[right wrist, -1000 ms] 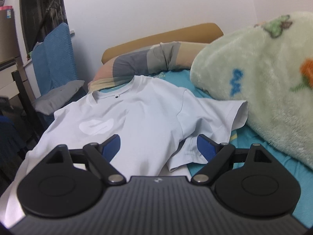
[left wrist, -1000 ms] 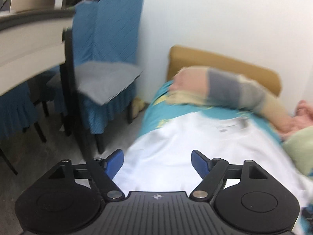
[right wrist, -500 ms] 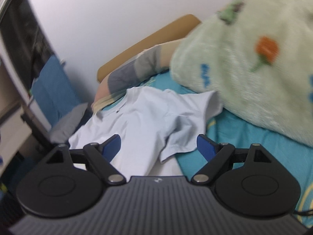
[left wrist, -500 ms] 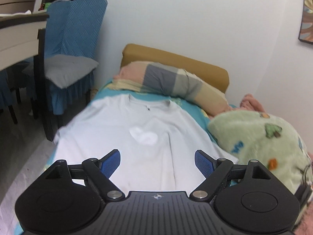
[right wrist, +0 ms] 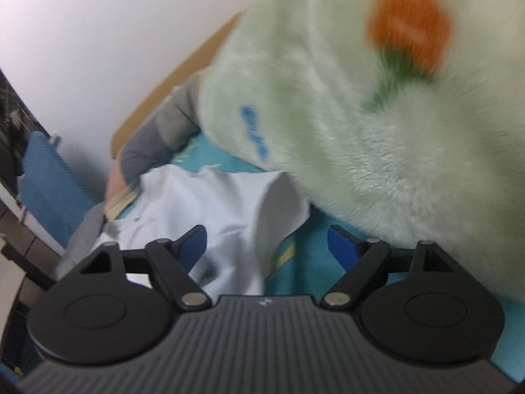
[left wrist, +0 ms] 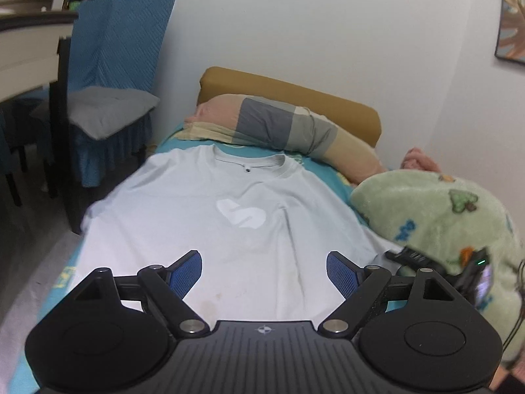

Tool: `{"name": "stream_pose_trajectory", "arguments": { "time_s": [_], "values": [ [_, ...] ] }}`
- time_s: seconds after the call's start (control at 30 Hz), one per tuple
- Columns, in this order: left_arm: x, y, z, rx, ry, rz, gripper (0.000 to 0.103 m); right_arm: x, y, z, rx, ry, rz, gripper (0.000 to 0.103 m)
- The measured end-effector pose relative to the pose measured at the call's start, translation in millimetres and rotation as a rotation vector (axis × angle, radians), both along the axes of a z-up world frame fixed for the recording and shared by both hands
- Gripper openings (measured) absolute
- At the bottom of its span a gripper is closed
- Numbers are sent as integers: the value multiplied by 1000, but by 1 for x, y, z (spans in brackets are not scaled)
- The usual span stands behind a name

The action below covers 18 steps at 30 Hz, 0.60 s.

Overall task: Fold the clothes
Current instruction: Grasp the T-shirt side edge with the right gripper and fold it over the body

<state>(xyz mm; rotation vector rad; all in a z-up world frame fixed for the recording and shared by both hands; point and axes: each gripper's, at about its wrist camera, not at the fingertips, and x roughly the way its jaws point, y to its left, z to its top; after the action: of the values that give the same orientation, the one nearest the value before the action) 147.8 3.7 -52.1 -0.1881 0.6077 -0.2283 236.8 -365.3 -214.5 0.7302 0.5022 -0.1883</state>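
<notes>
A pale blue T-shirt [left wrist: 236,203] lies flat, front up, on the teal bed sheet [left wrist: 331,172], collar toward the headboard. My left gripper [left wrist: 264,271] hovers open over the shirt's lower half, with only cloth behind its blue pads. In the right wrist view the same T-shirt [right wrist: 210,203] shows its right sleeve [right wrist: 279,203] beside the fluffy blanket. My right gripper [right wrist: 267,246] is tilted over that sleeve, its jaws closing, with the sleeve's edge and bare sheet between them and the pads touching nothing. The right gripper's body [left wrist: 459,266] shows at the shirt's right side in the left wrist view.
A fluffy green blanket [right wrist: 377,131] bulks up right against the sleeve. A striped pillow [left wrist: 279,128] and tan headboard [left wrist: 295,88] lie beyond the collar. A chair with blue cover and grey cushion [left wrist: 108,111] stands left of the bed, next to a table edge [left wrist: 29,49].
The left view swung from the chair side to face the shirt squarely. The right gripper rolled, dropped toward the right sleeve and blanket, and its jaws narrowed a little.
</notes>
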Motion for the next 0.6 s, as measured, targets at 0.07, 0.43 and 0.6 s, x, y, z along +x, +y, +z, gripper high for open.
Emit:
{"name": "stream_pose_trajectory", "arguments": {
  "time_s": [0.07, 0.43, 0.6],
  "values": [
    [10, 0, -3, -36, 0, -5, 85, 15, -2, -9, 5, -6, 20, 71],
    [52, 1, -20, -78, 39, 46, 84, 76, 10, 31, -294, -61, 176, 6],
    [50, 17, 0, -88, 16, 96, 84, 90, 8, 108, -402, -100, 129, 6]
  ]
}}
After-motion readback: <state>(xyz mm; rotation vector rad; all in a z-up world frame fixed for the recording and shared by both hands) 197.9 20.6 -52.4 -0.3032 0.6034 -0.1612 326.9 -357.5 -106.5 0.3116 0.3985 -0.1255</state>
